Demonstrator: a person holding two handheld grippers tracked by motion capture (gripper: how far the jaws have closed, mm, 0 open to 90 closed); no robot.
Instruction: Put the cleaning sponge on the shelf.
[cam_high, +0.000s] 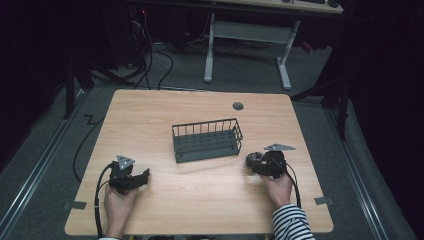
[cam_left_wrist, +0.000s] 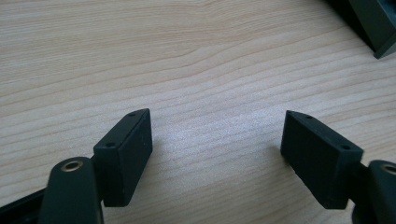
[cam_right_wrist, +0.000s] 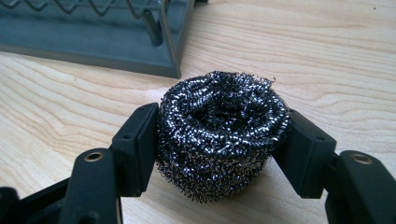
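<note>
The right gripper (cam_right_wrist: 217, 140) has its two black jaws pressed against the sides of a steel scourer (cam_right_wrist: 219, 135), a round coil of dark, shiny wire that sits on the wooden table (cam_high: 150, 120). In the high view the scourer (cam_high: 253, 160) lies just right of the rack (cam_high: 207, 140), near its front right corner, and the right gripper (cam_high: 260, 164) meets it from the person's side. The rack is a dark grey wire basket on a solid base, standing near the middle of the table; in the right gripper view its corner (cam_right_wrist: 154, 51) shows just behind the scourer, close but apart from it. The left gripper (cam_high: 145, 176) rests well to the left of the rack, nearer the front edge. Its jaws (cam_left_wrist: 217, 154) stand wide apart with only bare wood between them. No brand, label or writing can be read on the scourer, the rack or the grippers.
</note>
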